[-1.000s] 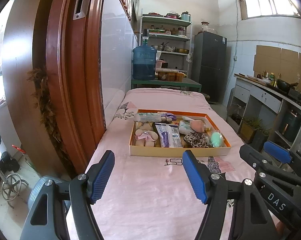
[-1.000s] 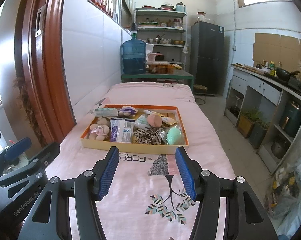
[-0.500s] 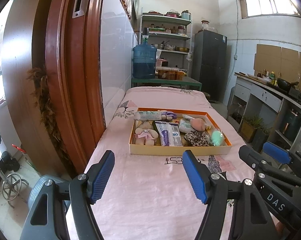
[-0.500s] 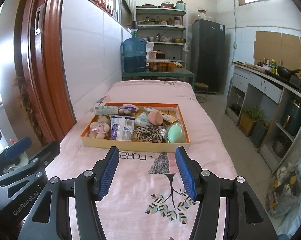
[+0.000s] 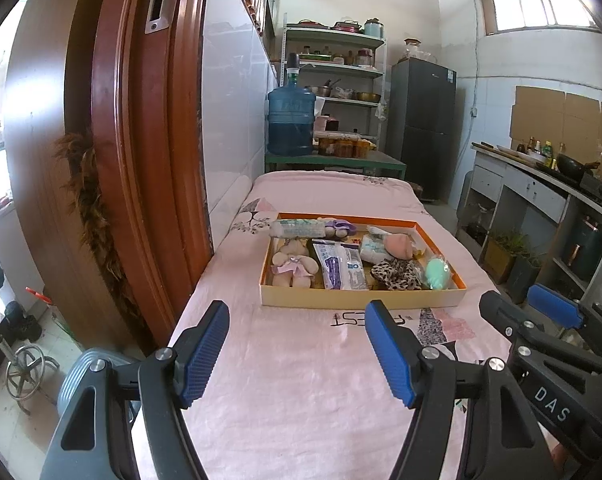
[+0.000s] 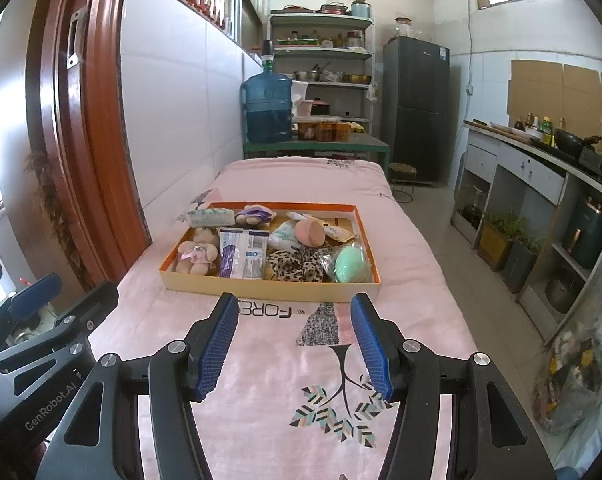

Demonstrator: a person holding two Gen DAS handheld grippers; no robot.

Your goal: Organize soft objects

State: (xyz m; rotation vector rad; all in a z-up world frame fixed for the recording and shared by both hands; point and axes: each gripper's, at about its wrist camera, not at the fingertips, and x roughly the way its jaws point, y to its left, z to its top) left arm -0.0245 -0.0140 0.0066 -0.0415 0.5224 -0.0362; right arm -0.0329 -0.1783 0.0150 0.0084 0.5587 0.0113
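Note:
A shallow orange-rimmed box (image 5: 361,300) (image 6: 269,290) sits on a pink blanket and holds soft items: a plush bear (image 5: 293,266) (image 6: 195,254), a blue-white packet (image 5: 341,266) (image 6: 243,256), a leopard scrunchie (image 5: 397,274) (image 6: 295,264), a mint sponge (image 5: 437,272) (image 6: 351,266), a pink puff (image 5: 399,245) (image 6: 309,233). My left gripper (image 5: 297,348) is open and empty, short of the box. My right gripper (image 6: 295,340) is open and empty, just in front of the box. Each shows in the other's view at the edge.
A brown door frame (image 5: 141,160) stands left of the bed. A water jug (image 5: 291,120), shelves (image 6: 321,52) and a fridge (image 6: 415,112) stand beyond the bed's far end. A counter (image 6: 541,168) runs along the right wall, with floor between.
Both grippers have moved slightly forward toward the box; it appears a little larger and closer. Both stay open.

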